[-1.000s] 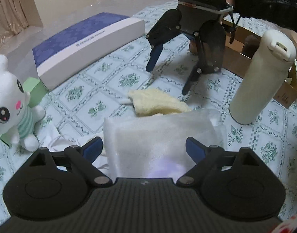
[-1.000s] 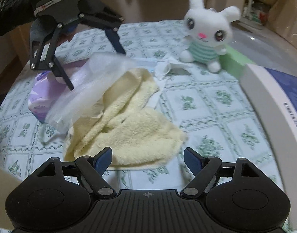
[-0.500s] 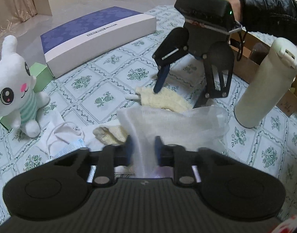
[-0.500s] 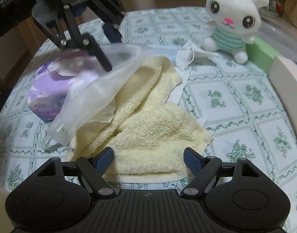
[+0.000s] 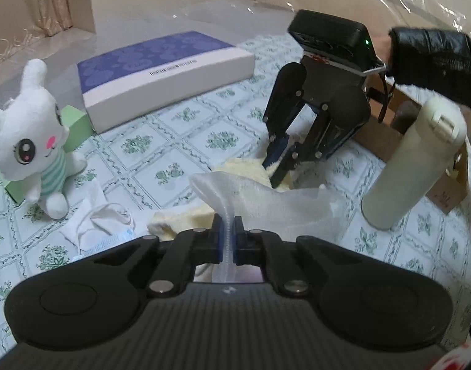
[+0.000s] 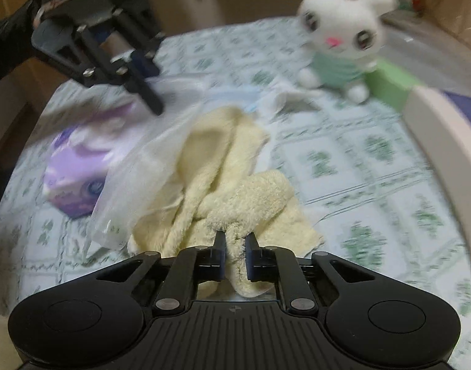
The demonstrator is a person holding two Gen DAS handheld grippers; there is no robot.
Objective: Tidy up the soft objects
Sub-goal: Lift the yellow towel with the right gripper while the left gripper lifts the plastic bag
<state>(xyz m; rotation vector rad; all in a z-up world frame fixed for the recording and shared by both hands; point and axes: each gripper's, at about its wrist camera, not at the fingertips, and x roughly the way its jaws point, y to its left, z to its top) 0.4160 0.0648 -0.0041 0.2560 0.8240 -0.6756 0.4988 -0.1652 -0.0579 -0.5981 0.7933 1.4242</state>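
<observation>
left gripper (image 5: 226, 234): jaws clenched on sheer bag (image 5: 266, 203), over towel | right gripper (image 6: 235, 246): jaws pinching towel (image 6: 232, 191) edge | bunny (image 6: 340, 37): beyond towel, blurred, probably upright | bottle (image 5: 414, 160): right of towel

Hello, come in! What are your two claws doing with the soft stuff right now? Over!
Left gripper shut on mesh bag. Right gripper shut on yellow towel. Bag overlaps towel; bottle stands close by.
</observation>
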